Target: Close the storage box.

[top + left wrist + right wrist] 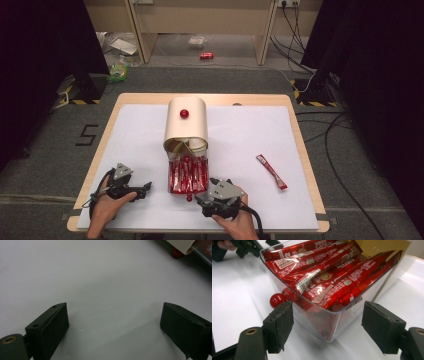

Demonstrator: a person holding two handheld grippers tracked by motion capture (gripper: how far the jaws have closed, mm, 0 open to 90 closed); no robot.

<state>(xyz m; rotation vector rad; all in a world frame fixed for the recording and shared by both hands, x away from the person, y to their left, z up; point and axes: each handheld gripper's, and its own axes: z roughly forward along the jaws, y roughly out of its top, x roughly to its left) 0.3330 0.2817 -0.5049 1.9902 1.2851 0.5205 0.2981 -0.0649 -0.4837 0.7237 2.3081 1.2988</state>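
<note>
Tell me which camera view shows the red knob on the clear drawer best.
The right gripper view: the red knob sits close and sharp at the clear drawer front, beside the right gripper jaw. The high view shows it as a tiny dot; the left gripper view catches a blurred sliver.

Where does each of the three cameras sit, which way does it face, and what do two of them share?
High view: above the person's side, looking forward and down on the table; both hands and the left gripper and right gripper show.
Left gripper view: on the left gripper, facing the white surface; its open jaws show.
Right gripper view: on the right gripper, facing the clear drawer of red sachets; its open jaws show.
Shared: high and right gripper views both show the drawer and its red knob.
</note>
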